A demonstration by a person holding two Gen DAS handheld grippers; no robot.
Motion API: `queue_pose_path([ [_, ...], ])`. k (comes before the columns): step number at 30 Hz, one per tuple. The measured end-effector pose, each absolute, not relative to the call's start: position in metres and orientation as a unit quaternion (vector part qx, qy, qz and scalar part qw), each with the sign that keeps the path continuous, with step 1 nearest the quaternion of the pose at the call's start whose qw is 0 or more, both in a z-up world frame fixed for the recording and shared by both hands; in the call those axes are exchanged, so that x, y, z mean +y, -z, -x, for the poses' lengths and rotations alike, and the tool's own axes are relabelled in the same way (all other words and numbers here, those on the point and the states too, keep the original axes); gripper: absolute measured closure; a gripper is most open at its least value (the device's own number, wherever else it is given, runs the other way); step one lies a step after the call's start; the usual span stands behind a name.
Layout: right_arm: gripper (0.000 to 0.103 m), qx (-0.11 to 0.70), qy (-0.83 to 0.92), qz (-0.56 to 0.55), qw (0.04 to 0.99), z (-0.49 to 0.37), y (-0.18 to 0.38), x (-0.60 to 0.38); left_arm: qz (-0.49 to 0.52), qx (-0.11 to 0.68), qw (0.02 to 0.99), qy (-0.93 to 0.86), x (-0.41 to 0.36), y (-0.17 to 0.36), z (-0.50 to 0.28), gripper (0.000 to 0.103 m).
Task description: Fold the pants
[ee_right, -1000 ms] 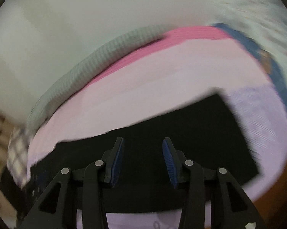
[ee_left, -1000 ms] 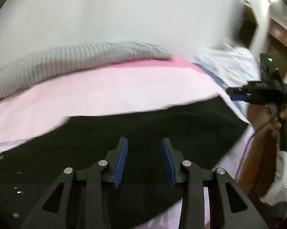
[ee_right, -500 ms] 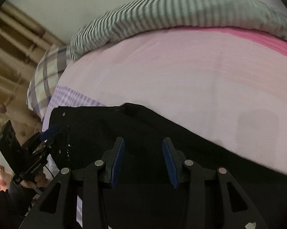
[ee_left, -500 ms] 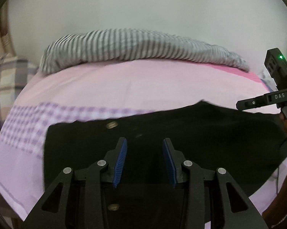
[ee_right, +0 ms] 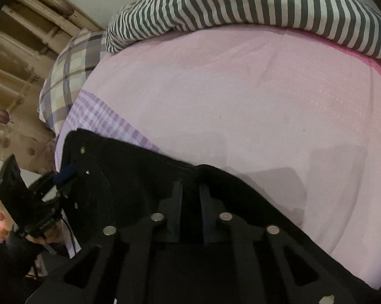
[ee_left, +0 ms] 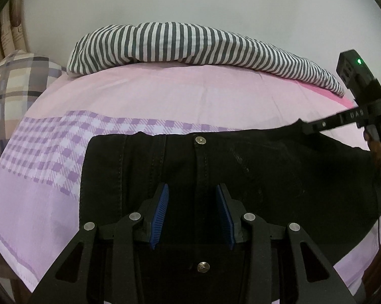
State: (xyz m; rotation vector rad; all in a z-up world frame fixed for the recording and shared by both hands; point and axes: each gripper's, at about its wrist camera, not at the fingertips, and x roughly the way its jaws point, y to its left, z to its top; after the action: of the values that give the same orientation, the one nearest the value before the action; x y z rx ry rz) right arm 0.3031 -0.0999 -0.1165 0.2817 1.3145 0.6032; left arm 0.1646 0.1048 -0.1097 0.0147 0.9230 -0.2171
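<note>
The right gripper's (ee_right: 190,197) fingers (ee_right: 176,202) are pressed nearly together on a raised ridge of the black pants (ee_left: 241,172), right at the far edge of the fabric, so that side is pinching cloth. The left gripper's (ee_left: 191,212) blue pads (ee_left: 160,212) sit partly spread over the fly seam with fabric under them, not squeezing anything that I can see. The pants lie flat on the pink bedsheet (ee_left: 190,96), waistband button (ee_left: 200,140) towards the striped blanket (ee_left: 190,43), which runs along the far side of the pants; a plaid pillow (ee_left: 15,81) sits off to their left. To my eye this step is grabbing the pants for the first fold, so I'd get the left side pinched too before lifting anything, ideally on the matching edge so both grips carry the same layer. Denim this heavy will probably sag in the middle if only one side is lifted, so raise both together and keep it taut. Compared with a second ago, when both views were a blur and the right pads stood apart like the left ones, both cameras are now steady and closer to the pants, and the right has clamped down.
</note>
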Motion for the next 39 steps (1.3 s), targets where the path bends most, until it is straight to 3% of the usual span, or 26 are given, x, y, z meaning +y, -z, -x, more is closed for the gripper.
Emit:
queue_pose_path([
  [10, 0.097, 0.593, -0.222, -0.149, 0.759, -0.321, 0.131, -0.102, -0.008, 0.444, 0.89, 0.103, 0.106, 0.114, -0.166, 0.063],
  [16, 0.08, 0.575, -0.219, -0.187, 0.766, -0.311, 0.117, -0.117, -0.046, 0.431, 0.895, 0.102, 0.088, 0.098, -0.164, 0.062],
  [20, 0.08, 0.556, -0.222, -0.189, 0.778, -0.295, 0.09, -0.155, -0.063, 0.4, 0.903, 0.147, 0.063, 0.076, -0.166, 0.055],
  [25, 0.079, 0.557, -0.173, -0.161, 0.796, -0.27, 0.07, -0.232, -0.098, 0.381, 0.892, 0.223, 0.008, 0.066, -0.181, 0.053],
  [39, 0.075, 0.63, -0.113, -0.092, 0.763, -0.22, 0.11, -0.347, -0.103, 0.453, 0.835, 0.295, -0.103, 0.104, -0.216, 0.053],
])
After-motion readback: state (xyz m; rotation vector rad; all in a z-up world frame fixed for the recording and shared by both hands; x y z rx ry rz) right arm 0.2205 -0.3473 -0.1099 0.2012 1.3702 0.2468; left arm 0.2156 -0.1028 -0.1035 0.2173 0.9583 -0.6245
